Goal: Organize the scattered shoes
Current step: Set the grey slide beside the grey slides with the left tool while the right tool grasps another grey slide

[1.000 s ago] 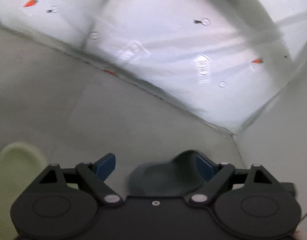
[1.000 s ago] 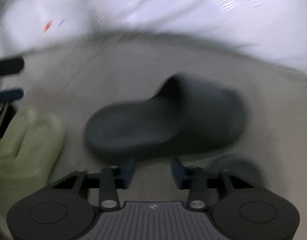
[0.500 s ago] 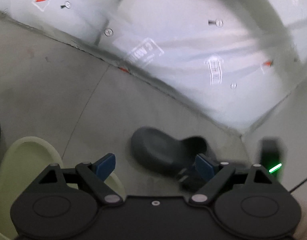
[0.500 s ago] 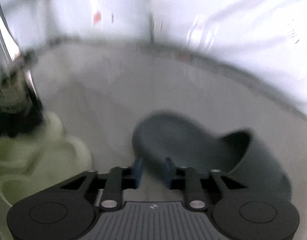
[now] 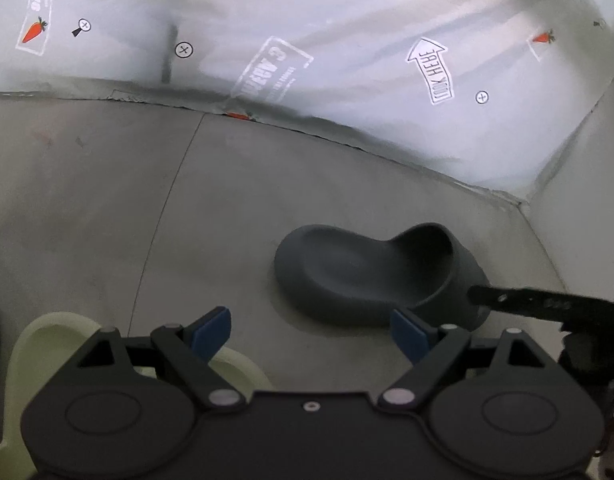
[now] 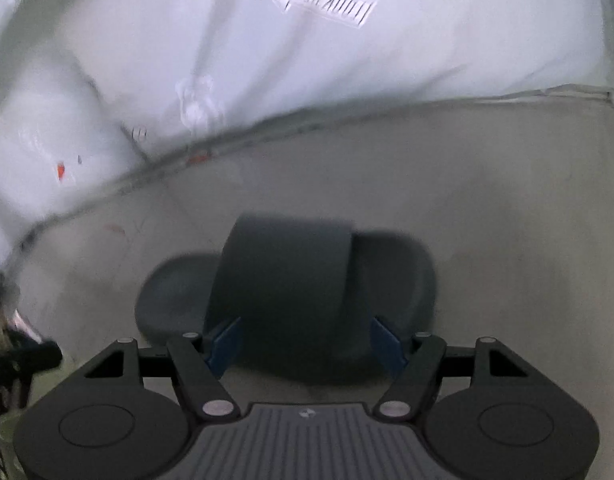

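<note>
Fingers [image 6: 226, 340] of both grippers spread apart, right pair flanking the dark grey slipper [image 6: 291, 296].

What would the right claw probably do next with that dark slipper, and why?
Probably ease forward and close on the dark grey slipper. The right gripper is open, its blue fingertips either side of the slipper's strap, and the slipper lies flat on the floor.

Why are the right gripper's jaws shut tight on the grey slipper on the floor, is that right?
Not quite. In the right wrist view the right gripper has its jaws wide open, either side of the grey slipper, which does sit on the floor.
</note>
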Demonstrator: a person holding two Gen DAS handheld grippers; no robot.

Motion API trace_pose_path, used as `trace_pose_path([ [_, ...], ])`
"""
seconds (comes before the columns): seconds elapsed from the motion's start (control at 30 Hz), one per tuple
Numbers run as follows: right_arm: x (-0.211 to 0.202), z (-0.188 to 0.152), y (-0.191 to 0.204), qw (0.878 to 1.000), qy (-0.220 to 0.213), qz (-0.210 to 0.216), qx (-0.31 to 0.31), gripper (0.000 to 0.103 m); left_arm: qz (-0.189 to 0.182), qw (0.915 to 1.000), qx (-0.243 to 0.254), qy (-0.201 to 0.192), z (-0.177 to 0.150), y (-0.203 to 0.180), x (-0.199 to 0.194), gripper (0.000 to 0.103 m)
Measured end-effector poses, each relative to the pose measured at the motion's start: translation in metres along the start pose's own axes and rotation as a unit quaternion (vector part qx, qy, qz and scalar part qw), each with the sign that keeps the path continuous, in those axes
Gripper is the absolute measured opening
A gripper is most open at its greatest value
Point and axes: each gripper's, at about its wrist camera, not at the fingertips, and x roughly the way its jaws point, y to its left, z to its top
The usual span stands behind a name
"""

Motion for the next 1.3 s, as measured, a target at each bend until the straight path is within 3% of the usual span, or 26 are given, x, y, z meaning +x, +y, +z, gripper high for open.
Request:
trace_pose_path([
  [0.17, -0.004, -0.012, 0.031, 0.999, 0.020, 0.032, -0.023, 0.076, 0.006, 0.9998, -0.014, -0.007, -0.006, 0.008, -0.005, 0.088],
  [0.27, -0.001, -0.022, 0.054, 0.993, 0.053, 0.099, -0.040, 0.075, 0.006, 0.9994, -0.024, -0.025, -0.005, 0.011, -0.011, 0.088],
  [0.33, -0.011, -0.023, 0.064, 0.988, 0.051, 0.134, -0.058, 0.075, 0.007, 0.9991, -0.025, -0.032, -0.004, 0.011, -0.015, 0.088],
  [0.43, -0.035, -0.014, 0.066, 0.989, 0.006, 0.114, -0.090, 0.078, 0.009, 0.9989, -0.024, -0.039, -0.005, 0.012, -0.020, 0.088],
  [0.5, -0.045, -0.006, 0.066, 0.987, -0.034, 0.080, -0.131, 0.096, 0.009, 0.9988, -0.031, -0.036, -0.006, 0.016, -0.020, 0.088],
  [0.57, -0.041, 0.006, 0.069, 0.978, -0.055, 0.041, -0.196, 0.103, 0.009, 0.9987, -0.037, -0.033, -0.006, 0.019, -0.019, 0.088],
  [0.67, -0.005, 0.016, 0.085, 0.948, -0.002, 0.023, -0.316, 0.103, 0.005, 0.9986, -0.040, -0.033, -0.005, 0.019, -0.015, 0.088],
  [0.73, 0.023, 0.015, 0.095, 0.921, 0.026, 0.021, -0.388, 0.103, 0.003, 0.9988, -0.034, -0.037, -0.005, 0.017, -0.017, 0.088],
  [0.83, 0.045, 0.019, 0.092, 0.911, 0.047, 0.029, -0.410, 0.103, -0.001, 0.9989, -0.018, -0.044, -0.007, 0.013, -0.021, 0.088],
  [0.97, 0.063, 0.031, 0.075, 0.940, 0.070, 0.057, -0.330, 0.102, -0.017, 0.9978, -0.045, -0.044, -0.007, 0.024, -0.022, 0.088],
  [1.1, 0.058, 0.023, 0.079, 0.962, 0.056, 0.015, -0.266, 0.101, -0.011, 0.9970, -0.060, -0.047, -0.003, 0.030, -0.021, 0.088],
  [1.3, 0.023, -0.009, 0.087, 0.978, 0.063, -0.048, -0.191, 0.100, -0.019, 0.9972, -0.056, -0.046, -0.003, 0.025, -0.025, 0.088],
])
